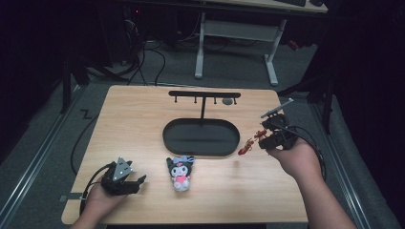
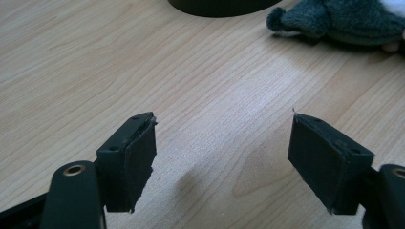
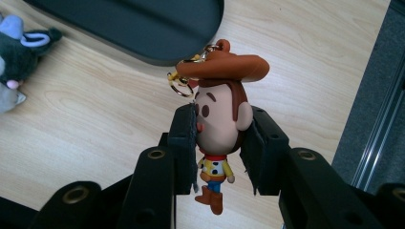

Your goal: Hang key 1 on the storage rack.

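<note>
The right gripper is clamped on the head of a cowboy figure keychain, held above the right part of the table just right of the black oval tray. A hanger stand rises from the tray's far side. The left gripper rests at the near left of the table, its jaws wide apart with nothing between them. A dark plush toy lies between the two grippers, near the tray. Beyond the light wooden table are grey carpet, cables and a white desk frame.
</note>
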The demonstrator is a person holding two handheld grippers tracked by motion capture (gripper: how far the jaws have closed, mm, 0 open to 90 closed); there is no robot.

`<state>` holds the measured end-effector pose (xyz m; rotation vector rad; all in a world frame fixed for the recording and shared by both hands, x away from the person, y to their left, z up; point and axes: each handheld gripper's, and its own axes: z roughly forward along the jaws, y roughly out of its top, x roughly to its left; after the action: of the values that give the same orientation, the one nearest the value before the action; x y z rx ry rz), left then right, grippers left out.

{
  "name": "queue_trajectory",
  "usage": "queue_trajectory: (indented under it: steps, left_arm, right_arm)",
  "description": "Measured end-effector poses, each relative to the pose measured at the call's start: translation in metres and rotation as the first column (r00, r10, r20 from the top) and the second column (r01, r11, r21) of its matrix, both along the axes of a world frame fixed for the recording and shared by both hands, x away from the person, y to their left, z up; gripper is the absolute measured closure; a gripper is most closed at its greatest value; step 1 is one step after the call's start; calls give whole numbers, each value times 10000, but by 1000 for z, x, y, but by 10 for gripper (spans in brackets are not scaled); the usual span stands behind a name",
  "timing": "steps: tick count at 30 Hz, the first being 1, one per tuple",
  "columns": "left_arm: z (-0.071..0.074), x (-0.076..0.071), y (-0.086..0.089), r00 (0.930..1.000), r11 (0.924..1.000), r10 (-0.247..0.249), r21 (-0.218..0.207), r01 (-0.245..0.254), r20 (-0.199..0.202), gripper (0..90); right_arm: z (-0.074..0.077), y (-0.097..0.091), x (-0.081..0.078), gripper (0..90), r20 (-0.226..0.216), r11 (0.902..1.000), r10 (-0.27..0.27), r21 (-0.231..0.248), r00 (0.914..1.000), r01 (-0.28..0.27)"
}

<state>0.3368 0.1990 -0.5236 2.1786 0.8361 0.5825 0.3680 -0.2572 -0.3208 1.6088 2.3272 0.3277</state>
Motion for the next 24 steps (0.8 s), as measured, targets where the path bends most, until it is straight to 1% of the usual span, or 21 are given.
queue_trajectory:
  steps: [2,5,10,12,13,15,19,22,24]
  left_arm:
    - [0,0,0,10000,10000,-24,47,25,-29,250]
    - [1,0,1,10000,10000,-7,-4,7,-23,250]
    - [1,0,1,10000,10000,-22,29,22,-22,250]
    - [1,0,1,10000,10000,7,-34,-7,22,250]
    - [1,0,1,10000,10000,-9,1,9,-11,250]
    - [0,0,1,10000,10000,-36,38,36,-29,250]
    - [1,0,2,10000,10000,-1,-60,1,13,249]
    - [0,0,2,10000,10000,-48,17,48,-40,249]
    - [1,0,2,10000,10000,-29,-40,29,-7,249]
  right_arm:
    - [1,3,3,677,19,10000,20,17,10000,-20]
    - [2,7,7,677,63,10000,93,-4,9999,-93]
    - [3,14,16,677,90,9999,145,-40,9999,-144]
    - [4,16,20,677,127,9999,150,-39,9998,-149]
    - [4,17,22,677,180,9999,159,-23,9997,-159]
    - [5,19,25,677,164,9999,132,-14,9998,-132]
    - [5,22,32,677,184,9999,141,-35,9997,-140]
    - [4,25,36,677,190,9998,175,-33,9997,-175]
    - [4,27,39,677,199,9998,189,-70,9996,-188]
